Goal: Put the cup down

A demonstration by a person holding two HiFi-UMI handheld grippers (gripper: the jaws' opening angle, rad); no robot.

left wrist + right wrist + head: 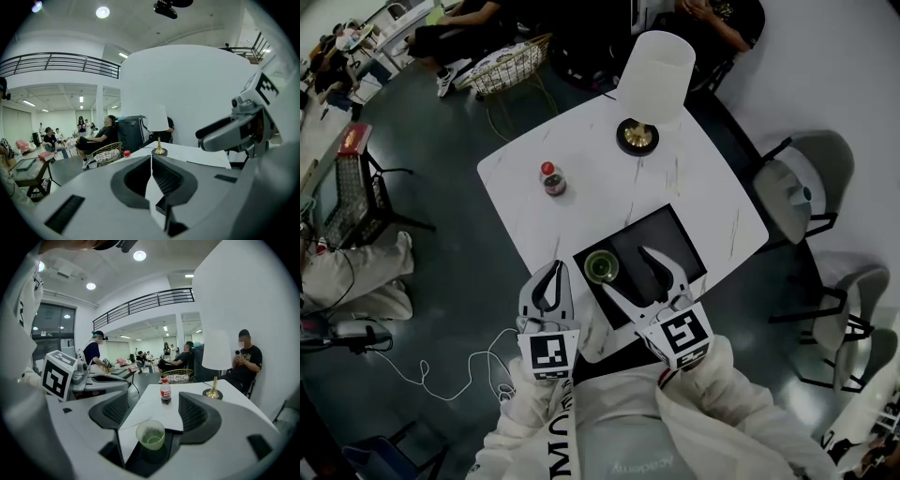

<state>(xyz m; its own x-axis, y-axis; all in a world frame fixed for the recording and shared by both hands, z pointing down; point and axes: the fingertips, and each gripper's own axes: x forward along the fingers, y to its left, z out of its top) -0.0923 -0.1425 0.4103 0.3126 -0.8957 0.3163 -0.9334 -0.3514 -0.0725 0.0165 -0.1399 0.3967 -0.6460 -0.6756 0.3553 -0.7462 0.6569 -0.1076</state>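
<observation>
Cup [602, 267] of pale green, see-through plastic stands upright on the near left corner of a black mat [670, 239]. Its mouth faces up and its long axis runs vertical. The mat lies on the white desk [581, 159], toward the edge nearest the person.

In the right gripper view the right tool [153, 401] has its jaws well apart. The cup [151, 434] sits low between them, closer to the left jaw, and neither pad presses on it. From the head view the right tool [623, 270] reaches over the mat with the cup just beside its left fingertip.

The left tool [151, 159] has its jaws closed together with nothing between them. In the head view the left tool [553, 272] is at the desk's near edge, left of the cup and apart from it.

Farther back on the desk stand a red-capped bottle [552, 178] and a white-shaded lamp [652, 80], well away from the cup.
</observation>
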